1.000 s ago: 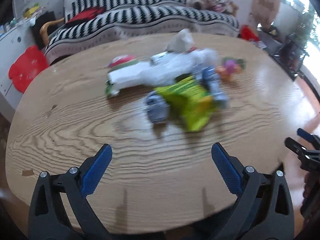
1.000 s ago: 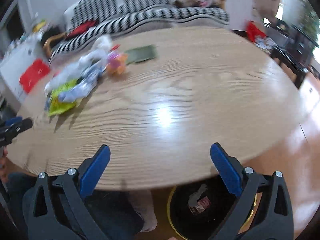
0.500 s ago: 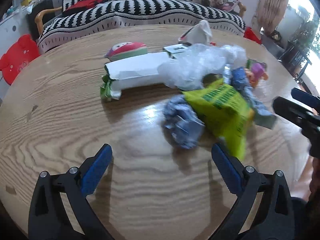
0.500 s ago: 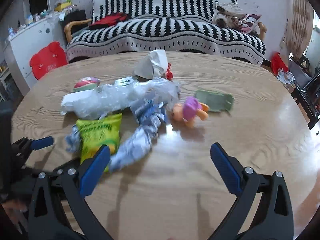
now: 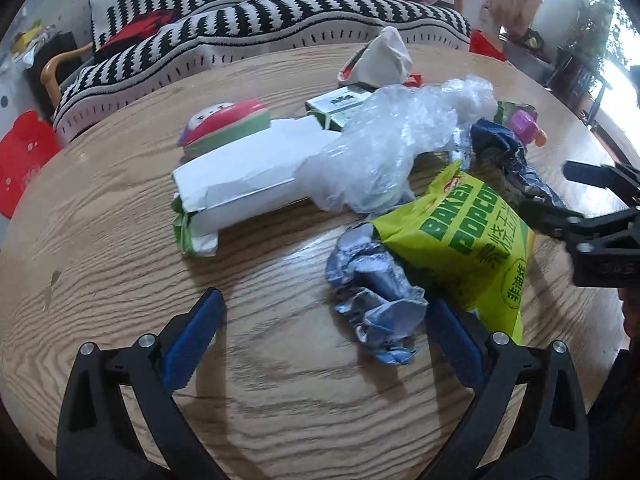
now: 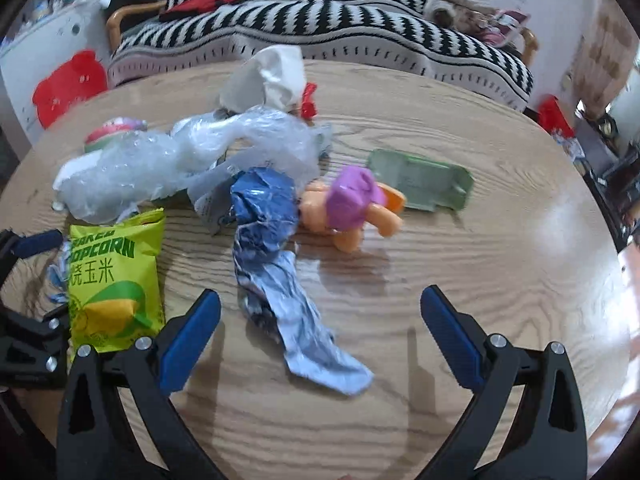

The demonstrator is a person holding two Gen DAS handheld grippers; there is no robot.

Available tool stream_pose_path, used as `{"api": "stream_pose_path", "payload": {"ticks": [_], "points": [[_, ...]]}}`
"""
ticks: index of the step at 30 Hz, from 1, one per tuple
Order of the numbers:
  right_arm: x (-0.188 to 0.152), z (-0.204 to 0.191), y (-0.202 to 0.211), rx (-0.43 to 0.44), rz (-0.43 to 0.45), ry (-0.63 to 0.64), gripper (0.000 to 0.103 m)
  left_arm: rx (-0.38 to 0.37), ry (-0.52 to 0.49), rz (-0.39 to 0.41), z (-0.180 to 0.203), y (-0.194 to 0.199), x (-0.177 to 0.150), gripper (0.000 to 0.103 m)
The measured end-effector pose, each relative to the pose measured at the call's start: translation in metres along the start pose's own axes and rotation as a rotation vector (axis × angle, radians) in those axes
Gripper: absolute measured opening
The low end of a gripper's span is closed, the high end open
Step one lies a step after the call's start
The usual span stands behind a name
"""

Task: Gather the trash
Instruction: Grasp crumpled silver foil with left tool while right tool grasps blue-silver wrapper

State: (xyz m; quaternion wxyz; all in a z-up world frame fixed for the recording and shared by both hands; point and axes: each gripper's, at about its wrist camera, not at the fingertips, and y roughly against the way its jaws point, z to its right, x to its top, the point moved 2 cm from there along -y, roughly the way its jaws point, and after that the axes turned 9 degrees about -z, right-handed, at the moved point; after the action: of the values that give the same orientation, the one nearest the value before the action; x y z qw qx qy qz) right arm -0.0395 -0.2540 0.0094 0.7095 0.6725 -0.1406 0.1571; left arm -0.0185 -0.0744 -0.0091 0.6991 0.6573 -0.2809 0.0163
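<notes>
Both claws hang low over the near edge of the table (image 5: 100, 240), released and spread wide: the left claw (image 5: 320, 336) straddles a crumpled silver wrapper (image 5: 372, 292) beside the green popcorn bag (image 5: 460, 240), the right claw (image 6: 320, 328) a blue-silver wrapper (image 6: 280, 264).

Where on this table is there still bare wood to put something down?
Bare wood lies right of the green card and orange toy, out to the table edge, and in front of the blue wrapper. In the left view, wood left of the white bag is bare too. The middle is crowded: popcorn bag, clear plastic, foil.
</notes>
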Motion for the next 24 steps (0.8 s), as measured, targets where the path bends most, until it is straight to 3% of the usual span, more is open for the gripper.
{"api": "stream_pose_path", "payload": {"ticks": [2,4,12,20,21,22,23,24], "points": [[0.002,-0.002,-0.009,0.004,-0.03,0.011,0.097,-0.001,-0.004,0.013,0.0,0.0,-0.001,0.097],[0.002,0.001,-0.014,0.063,-0.041,-0.024,0.098,-0.005,-0.014,0.033,0.0,0.0,-0.003,0.097],[-0.007,0.002,-0.014,0.074,0.034,-0.007,0.098,-0.005,-0.009,0.037,0.002,-0.001,-0.005,0.097],[-0.01,0.0,-0.011,0.085,0.034,0.016,0.098,-0.002,-0.001,0.037,0.004,0.0,-0.005,0.097],[-0.01,-0.001,-0.011,0.088,0.032,0.022,0.094,-0.005,-0.018,0.035,0.006,0.0,-0.005,0.096],[-0.009,-0.002,-0.01,0.098,0.036,0.033,0.072,-0.012,-0.027,0.038,0.009,0.001,-0.004,0.092],[-0.009,-0.004,-0.006,0.104,0.055,0.048,0.048,-0.01,-0.036,0.052,0.01,0.004,-0.004,0.066],[-0.009,-0.006,-0.001,0.113,0.072,0.049,0.029,-0.001,-0.04,0.071,0.012,0.008,-0.002,0.016]]}}
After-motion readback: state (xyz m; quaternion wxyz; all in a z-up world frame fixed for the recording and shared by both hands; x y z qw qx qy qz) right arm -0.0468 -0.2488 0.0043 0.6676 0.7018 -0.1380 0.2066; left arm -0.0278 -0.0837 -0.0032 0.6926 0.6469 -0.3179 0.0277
